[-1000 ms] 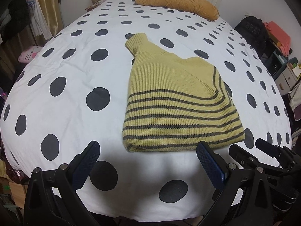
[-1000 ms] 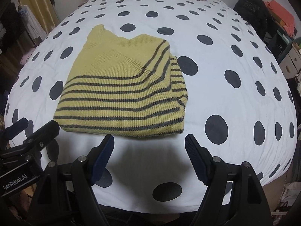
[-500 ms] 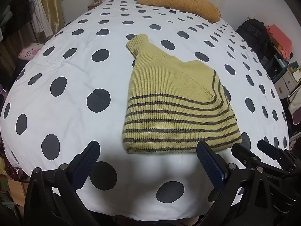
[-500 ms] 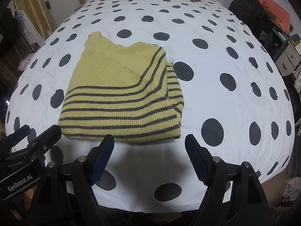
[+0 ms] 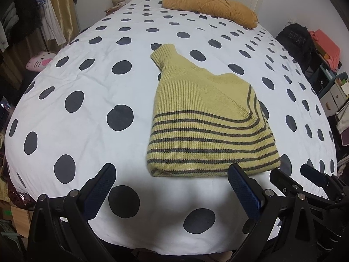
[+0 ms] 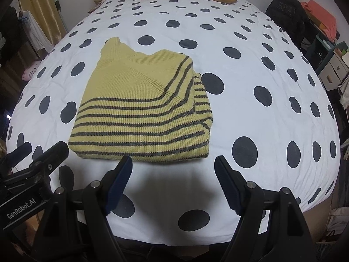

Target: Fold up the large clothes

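The yellow striped sweater (image 5: 209, 128) lies folded into a compact bundle on the polka-dot bed (image 5: 91, 83), so the folding looks essentially finished. The left tool (image 5: 172, 187) and right tool (image 6: 173, 174) hover near its front edge, both spread wide and empty. The layers tucked underneath are hidden.
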The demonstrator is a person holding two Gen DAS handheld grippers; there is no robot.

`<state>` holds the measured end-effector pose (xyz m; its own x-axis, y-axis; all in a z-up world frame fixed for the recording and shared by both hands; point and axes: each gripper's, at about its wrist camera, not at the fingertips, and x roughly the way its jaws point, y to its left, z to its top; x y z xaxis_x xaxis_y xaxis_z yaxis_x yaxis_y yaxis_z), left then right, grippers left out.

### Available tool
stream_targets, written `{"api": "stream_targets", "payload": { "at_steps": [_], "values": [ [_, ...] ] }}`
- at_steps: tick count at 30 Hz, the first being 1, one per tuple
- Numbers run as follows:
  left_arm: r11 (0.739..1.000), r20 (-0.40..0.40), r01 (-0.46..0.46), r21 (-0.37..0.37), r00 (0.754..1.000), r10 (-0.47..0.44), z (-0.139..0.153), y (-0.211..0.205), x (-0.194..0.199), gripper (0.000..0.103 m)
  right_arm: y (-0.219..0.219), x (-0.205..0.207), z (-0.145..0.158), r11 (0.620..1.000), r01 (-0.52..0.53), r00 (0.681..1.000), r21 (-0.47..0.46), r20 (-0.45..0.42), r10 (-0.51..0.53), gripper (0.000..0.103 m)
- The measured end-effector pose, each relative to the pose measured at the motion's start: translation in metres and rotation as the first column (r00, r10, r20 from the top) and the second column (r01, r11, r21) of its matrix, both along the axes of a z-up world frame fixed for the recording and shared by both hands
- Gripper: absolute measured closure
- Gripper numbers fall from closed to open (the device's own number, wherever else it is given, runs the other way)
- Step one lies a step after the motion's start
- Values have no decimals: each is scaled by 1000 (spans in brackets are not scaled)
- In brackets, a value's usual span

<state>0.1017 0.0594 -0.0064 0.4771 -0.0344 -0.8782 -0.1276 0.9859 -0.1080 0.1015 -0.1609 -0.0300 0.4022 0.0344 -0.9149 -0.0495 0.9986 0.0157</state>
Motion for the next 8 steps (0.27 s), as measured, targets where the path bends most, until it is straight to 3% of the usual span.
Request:
{"api": "stream_targets", "payload": {
  "at_steps": [8],
  "values": [
    [1000,13,-9,28,1000,8,3,-2,-5,1,0,-2,0,1000,-2,1000,0,-1,2,25]
  ]
}}
